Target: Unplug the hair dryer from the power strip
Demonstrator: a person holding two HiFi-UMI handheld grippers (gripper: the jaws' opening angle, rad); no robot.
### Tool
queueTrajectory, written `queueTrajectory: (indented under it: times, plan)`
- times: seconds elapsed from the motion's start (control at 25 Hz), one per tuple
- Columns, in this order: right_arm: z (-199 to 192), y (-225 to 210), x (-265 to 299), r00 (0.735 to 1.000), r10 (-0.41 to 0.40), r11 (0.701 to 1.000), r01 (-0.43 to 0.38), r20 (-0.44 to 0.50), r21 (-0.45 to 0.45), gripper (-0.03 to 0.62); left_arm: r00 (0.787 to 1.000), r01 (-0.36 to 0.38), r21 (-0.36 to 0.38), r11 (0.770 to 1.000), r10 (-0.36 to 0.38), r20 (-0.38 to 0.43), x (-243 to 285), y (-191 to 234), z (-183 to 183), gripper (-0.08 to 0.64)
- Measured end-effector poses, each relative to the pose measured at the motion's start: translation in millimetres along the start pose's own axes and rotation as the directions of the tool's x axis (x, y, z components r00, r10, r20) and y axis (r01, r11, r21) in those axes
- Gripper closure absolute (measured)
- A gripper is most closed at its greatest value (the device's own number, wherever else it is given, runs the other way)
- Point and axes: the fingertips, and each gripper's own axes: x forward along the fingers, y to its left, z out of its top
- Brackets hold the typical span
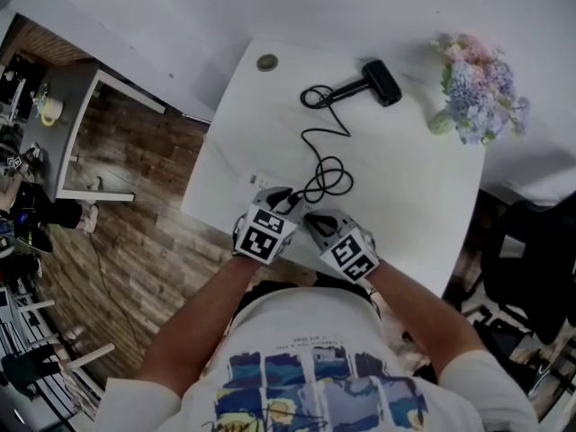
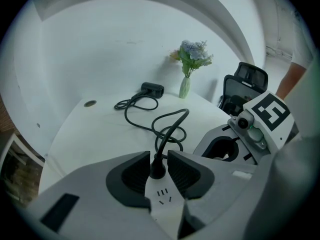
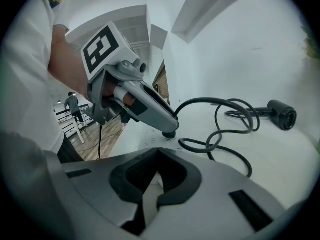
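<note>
Hair dryer plug [image 2: 157, 170] is standing upright in the white power strip [image 2: 162, 199] at the near edge of the table [image 1: 405, 196]. The left gripper [image 2: 159, 160] is clamping the plug, its dark pads [image 2: 134, 176] pressing on it from both sides. The strip's free socket slots are showing on the near side of the plug. Just beside it, the right gripper [image 3: 156, 178] is reaching in from the other side with its fingers drawn narrow. A white end of the power strip is filling the slim gap between them. The black cord [image 1: 326, 174] is rising from the plug and looping into a loose coil just beyond the two grippers. From there it is winding away across the tabletop and ending at the black hair dryer [image 1: 373, 83], which is lying on its side near the far edge. A small round cap [image 1: 267, 62] is sitting in the table's far left corner. At the far right corner a pale vase [image 2: 184, 87] is holding a bunch of blue and pink flowers [image 2: 192, 54].
</note>
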Motion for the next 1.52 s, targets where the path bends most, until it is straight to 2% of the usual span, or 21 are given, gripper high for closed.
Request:
queueTrajectory:
  times: [0.36,1.36,1.52]
  plan:
    - [0.1,0.5,-0.5,1.0,0.004,1.0,-0.004,0.006,-0.01,0.594,1.0,-0.031,0.004,1.0,0.031,0.005,1.0,2.4,0.8,0.495]
    - [0.0,0.2,-0.8,1.0,-0.011,1.0,0.011,0.018,0.0,0.595,0.995,-0.086,-0.004,0.996,0.086,0.056,-18.0,2.6,-2.3,0.517]
    - [0.8,1.0,0.5,1.0,-0.014,1.0,0.014,0.014,-0.005,0.595,0.99,-0.096,-0.013,0.995,0.097,0.104,-28.0,5.8,5.6,0.518]
